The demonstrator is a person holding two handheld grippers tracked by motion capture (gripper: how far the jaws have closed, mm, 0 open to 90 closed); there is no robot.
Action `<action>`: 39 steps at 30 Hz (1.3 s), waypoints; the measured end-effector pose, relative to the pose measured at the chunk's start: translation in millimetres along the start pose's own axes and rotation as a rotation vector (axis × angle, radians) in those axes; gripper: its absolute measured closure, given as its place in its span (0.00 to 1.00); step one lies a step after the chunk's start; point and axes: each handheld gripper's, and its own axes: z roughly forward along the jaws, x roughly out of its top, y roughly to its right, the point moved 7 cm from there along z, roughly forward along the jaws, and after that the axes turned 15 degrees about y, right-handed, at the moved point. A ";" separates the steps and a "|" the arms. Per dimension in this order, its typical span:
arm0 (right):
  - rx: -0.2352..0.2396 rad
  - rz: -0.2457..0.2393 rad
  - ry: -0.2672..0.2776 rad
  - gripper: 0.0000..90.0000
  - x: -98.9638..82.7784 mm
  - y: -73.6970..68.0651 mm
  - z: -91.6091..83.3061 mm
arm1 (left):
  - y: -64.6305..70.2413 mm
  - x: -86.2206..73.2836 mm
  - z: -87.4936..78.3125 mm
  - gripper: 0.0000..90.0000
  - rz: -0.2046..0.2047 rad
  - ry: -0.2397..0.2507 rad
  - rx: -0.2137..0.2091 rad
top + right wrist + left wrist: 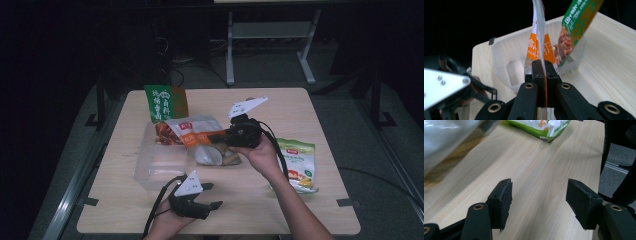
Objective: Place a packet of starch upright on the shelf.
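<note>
Two grippers over a wooden desk [280,105], right gripper [545,72] fingers clamped on an orange-and-white snack bag [192,131] held above a clear plastic bin [150,170], left gripper [539,200] fingers wide apart, empty, green-edged packet [297,162] lying at the desk's right.

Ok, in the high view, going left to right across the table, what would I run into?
Clear plastic bin → orange-and-white snack bag held in the right gripper → green-and-white bag lying flat near the right edge.
</note>
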 end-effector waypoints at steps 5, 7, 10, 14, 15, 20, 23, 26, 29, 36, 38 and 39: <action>0.025 -0.004 0.010 1.00 8.3 -3.5 19.6 | -0.3 1.4 -0.9 0.41 0.003 0.003 -0.004; 0.034 -0.008 0.012 1.00 11.7 -4.8 27.3 | 0.5 2.3 -1.5 0.40 0.006 0.000 -0.004; 0.047 -0.014 0.012 1.00 17.5 -6.7 37.1 | 0.2 3.0 -2.0 0.40 0.003 -0.003 -0.006; 0.062 -0.014 0.026 1.00 23.9 -8.1 50.8 | -0.7 1.0 -6.5 0.39 0.025 -0.030 -0.003; 0.066 -0.015 0.028 1.00 25.0 -8.1 54.7 | -1.3 0.6 -7.8 0.39 0.032 -0.033 -0.001; 0.084 -0.008 0.028 1.00 29.1 -8.4 75.4 | -3.8 -0.9 -13.9 0.38 0.032 -0.033 0.009; 0.091 -0.006 0.027 1.00 31.5 -8.3 87.3 | -4.3 -2.1 -15.8 0.38 0.022 -0.030 0.012; 0.101 0.005 0.031 1.00 32.7 -8.0 98.5 | -5.4 -2.9 -17.9 0.38 0.018 -0.025 0.017; 0.108 0.018 0.035 1.00 32.0 -7.1 109.7 | -7.0 -4.6 -20.3 0.38 0.021 -0.029 0.024; 0.114 0.051 0.026 1.00 23.6 -2.8 133.5 | -9.9 -6.5 -21.5 0.38 0.001 -0.016 0.030; 0.115 0.058 0.028 1.00 21.6 -2.1 139.7 | -10.1 -6.4 -21.4 0.38 0.003 -0.014 0.030; 0.118 0.059 0.027 1.00 20.7 -1.9 142.5 | -10.1 -6.4 -21.4 0.38 0.004 -0.013 0.031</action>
